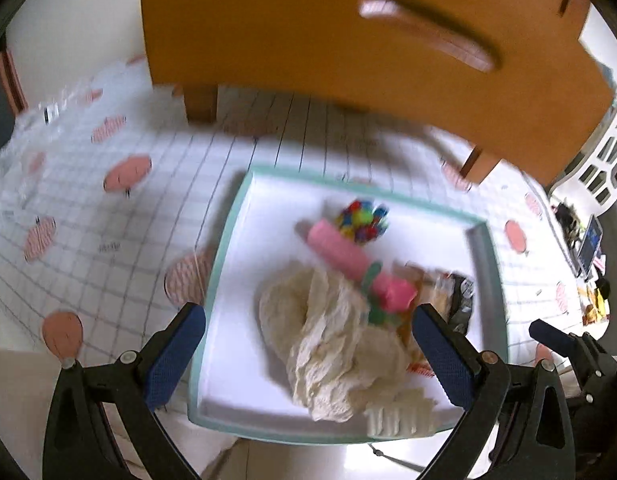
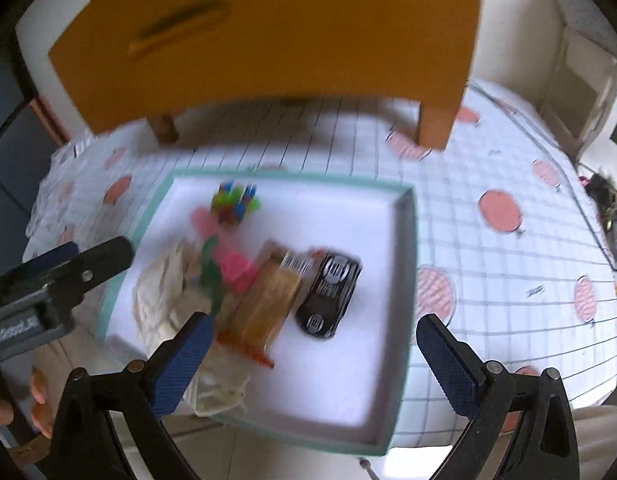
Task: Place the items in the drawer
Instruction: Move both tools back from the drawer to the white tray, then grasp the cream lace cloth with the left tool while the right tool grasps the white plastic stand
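A small orange wooden cabinet (image 1: pixel 348 52) stands on short legs at the back, its drawer front with a long handle (image 1: pixel 428 28) looking closed. Before it lies a white tray with a teal rim (image 1: pixel 220 264). In the tray are a cream cloth (image 1: pixel 332 344), a pink roll (image 1: pixel 340 252), a cluster of colourful pieces (image 1: pixel 362 220), a brown packet (image 2: pixel 268 300) and a black packet (image 2: pixel 328 292). My left gripper (image 1: pixel 308 354) hangs open over the tray's near edge, above the cloth. My right gripper (image 2: pixel 316 364) is open over the tray's near right part, holding nothing.
The table wears a white grid cloth with pink spots (image 2: pixel 500 212). A clear plastic bag (image 1: pixel 40 128) lies at the far left. A white lattice basket (image 1: pixel 604 152) and clutter sit at the right edge. A hand (image 2: pixel 36 400) holds the left gripper (image 2: pixel 88 264).
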Available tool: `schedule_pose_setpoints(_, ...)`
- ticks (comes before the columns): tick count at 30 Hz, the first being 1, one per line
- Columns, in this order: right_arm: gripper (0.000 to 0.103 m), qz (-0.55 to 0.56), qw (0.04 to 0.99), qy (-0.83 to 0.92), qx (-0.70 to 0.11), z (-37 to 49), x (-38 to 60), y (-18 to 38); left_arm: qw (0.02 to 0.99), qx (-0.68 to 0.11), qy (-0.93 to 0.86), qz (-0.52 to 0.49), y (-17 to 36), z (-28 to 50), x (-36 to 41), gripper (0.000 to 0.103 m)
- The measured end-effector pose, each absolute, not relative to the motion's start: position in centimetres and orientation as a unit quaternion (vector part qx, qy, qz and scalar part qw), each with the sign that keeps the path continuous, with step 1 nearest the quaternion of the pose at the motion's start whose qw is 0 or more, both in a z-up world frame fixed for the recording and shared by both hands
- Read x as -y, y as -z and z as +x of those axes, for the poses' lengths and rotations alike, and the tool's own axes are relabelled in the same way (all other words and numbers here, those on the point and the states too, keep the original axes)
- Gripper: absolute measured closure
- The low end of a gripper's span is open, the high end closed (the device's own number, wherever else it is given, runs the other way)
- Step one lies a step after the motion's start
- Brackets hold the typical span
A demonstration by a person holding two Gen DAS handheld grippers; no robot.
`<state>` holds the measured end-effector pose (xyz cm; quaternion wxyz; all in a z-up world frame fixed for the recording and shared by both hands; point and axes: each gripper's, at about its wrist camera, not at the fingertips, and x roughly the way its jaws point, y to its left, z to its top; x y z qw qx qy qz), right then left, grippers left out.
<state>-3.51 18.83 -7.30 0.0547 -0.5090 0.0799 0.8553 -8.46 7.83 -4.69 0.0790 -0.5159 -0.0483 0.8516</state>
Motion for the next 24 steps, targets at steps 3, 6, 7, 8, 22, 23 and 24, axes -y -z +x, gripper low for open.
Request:
schedule_pose_setpoints(3, 0.000, -0.533, 0.037, -0.840, -0.089, -3.2, -18.2, 9.0, 0.068, 0.059, -0.835, -0.543, 6.4, -8.6, -7.3, 0.000)
schedule_pose_setpoints(6, 0.000, -0.555, 0.010, -0.824, -0.113, -3.0, -17.5, 10.4, 0.061, 0.071, -0.826, -0.556, 7.2, -8.9, -6.8, 0.000)
schedule_pose_setpoints(7, 0.000, -0.560, 0.003, -0.821, -0.113, -3.0, -17.2, 10.7, 0.059, 0.071, -0.824, -0.559, 7.4, -9.0, -6.8, 0.000)
schedule_pose_setpoints(8, 0.000, -0.563, -0.002, -0.819, -0.111, -3.0, -16.9, 10.8, 0.057, 0.072, -0.821, -0.564, 7.7, -9.1, -6.8, 0.000)
schedule_pose_setpoints(22, 0.018, -0.593, -0.062, -0.794, -0.119, -2.9, -14.6, 13.4, 0.057, 0.081, -0.810, -0.578, 8.9, -9.3, -6.7, 0.000)
schedule_pose_setpoints(23, 0.019, -0.594, -0.065, -0.793, -0.121, -2.9, -14.5, 13.5, 0.056, 0.080, -0.810, -0.578, 9.0, -9.3, -6.7, 0.000)
schedule_pose_setpoints(24, 0.020, -0.593, -0.067, -0.793, -0.122, -2.9, -14.5, 13.6, 0.056, 0.079, -0.809, -0.579, 9.0, -9.3, -6.7, 0.000)
